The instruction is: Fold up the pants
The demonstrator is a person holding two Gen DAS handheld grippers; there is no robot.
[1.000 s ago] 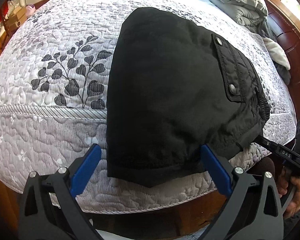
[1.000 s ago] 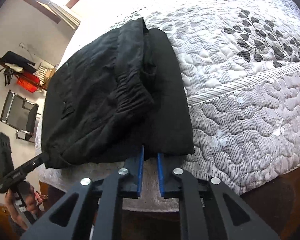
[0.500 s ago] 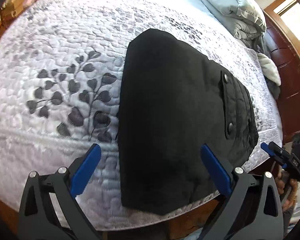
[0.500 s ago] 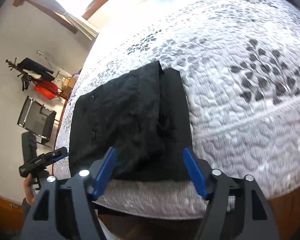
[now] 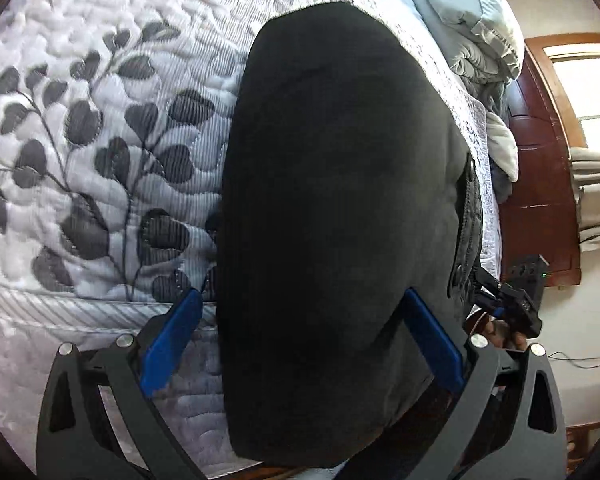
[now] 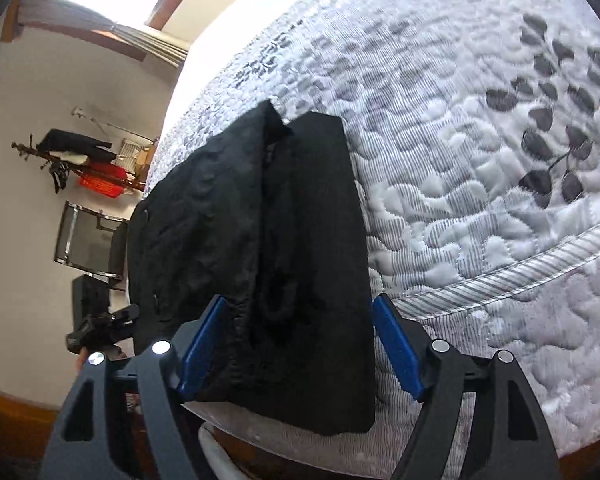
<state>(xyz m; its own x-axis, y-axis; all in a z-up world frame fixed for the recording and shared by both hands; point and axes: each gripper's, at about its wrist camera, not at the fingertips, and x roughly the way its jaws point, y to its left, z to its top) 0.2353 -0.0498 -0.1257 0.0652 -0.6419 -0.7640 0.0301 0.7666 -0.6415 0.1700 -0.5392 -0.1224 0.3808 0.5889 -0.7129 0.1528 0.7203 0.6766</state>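
Your right gripper (image 6: 300, 344) had the near edge of the black pants (image 6: 256, 240) pinched a second ago; its jaws have just been opening and now stand wide, the cloth between them but unpressed. That release suggests the fold is laid and nearly finished. The pants lie as a compact dark bundle at the near edge of the quilted bed (image 6: 480, 152), hem slightly overhanging. Your left gripper (image 5: 300, 344) also hangs spread apart above the pants, gripping nothing.

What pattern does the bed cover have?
The bed cover is white and quilted, with dark grey leafy branches printed on it; the left wrist view shows it best.
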